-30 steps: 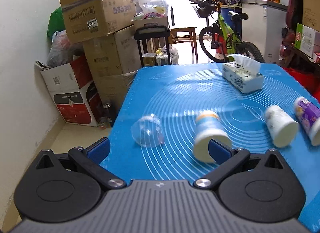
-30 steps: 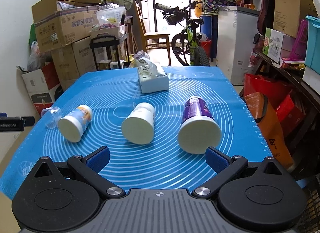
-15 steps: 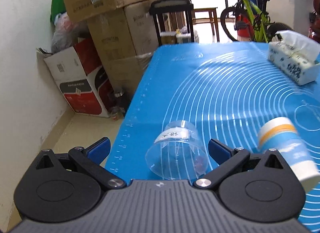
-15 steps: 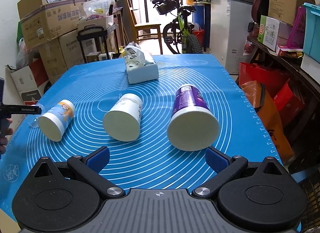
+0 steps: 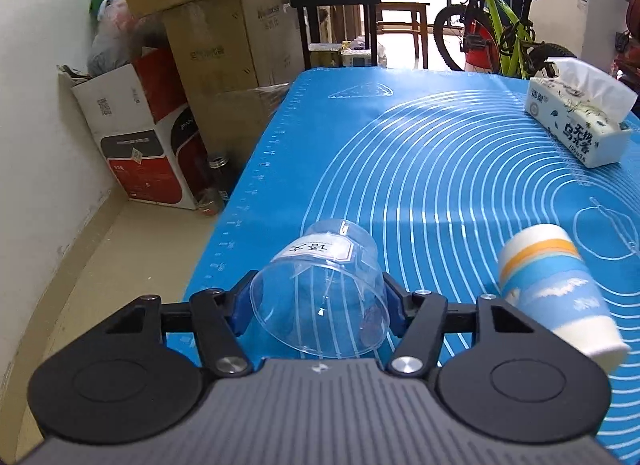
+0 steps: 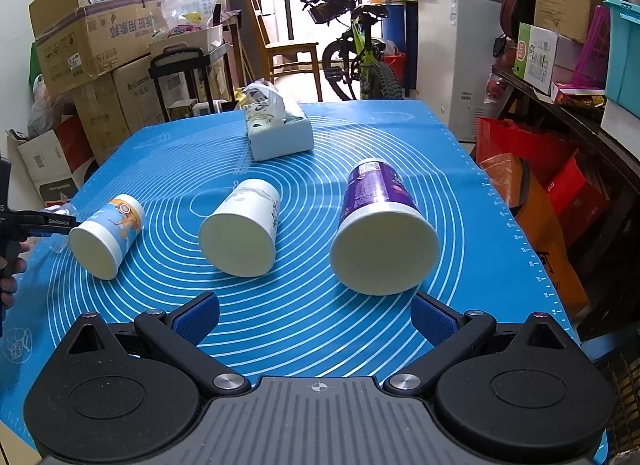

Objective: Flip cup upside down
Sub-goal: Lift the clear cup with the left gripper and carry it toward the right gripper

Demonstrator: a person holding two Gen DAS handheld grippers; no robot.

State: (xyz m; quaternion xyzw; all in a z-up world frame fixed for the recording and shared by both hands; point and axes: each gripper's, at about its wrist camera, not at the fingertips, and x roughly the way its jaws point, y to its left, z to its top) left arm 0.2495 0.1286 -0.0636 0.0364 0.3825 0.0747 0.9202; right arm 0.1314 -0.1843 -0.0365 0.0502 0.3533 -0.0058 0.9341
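Cluttered storeroom, blue mat (image 5: 420,169). Near the mat's left edge, a clear cup (image 5: 320,297) lies on its side; my left gripper (image 5: 318,311) appears closed on its rim. I should squeeze lightly, lift, then rotate mouth-down. My right gripper (image 6: 316,315) hangs wide, holding nothing.

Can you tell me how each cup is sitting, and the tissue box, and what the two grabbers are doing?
Clear plastic cup: on its side, mouth toward the camera, pinched between the left gripper's fingers.
Blue and orange cup: lying on its side.
White cup: lying on its side.
Purple cup: lying on its side.
Tissue box: flat on the mat, a tissue sticking out.
Left gripper: shut on the clear plastic cup.
Right gripper: open, holding nothing.
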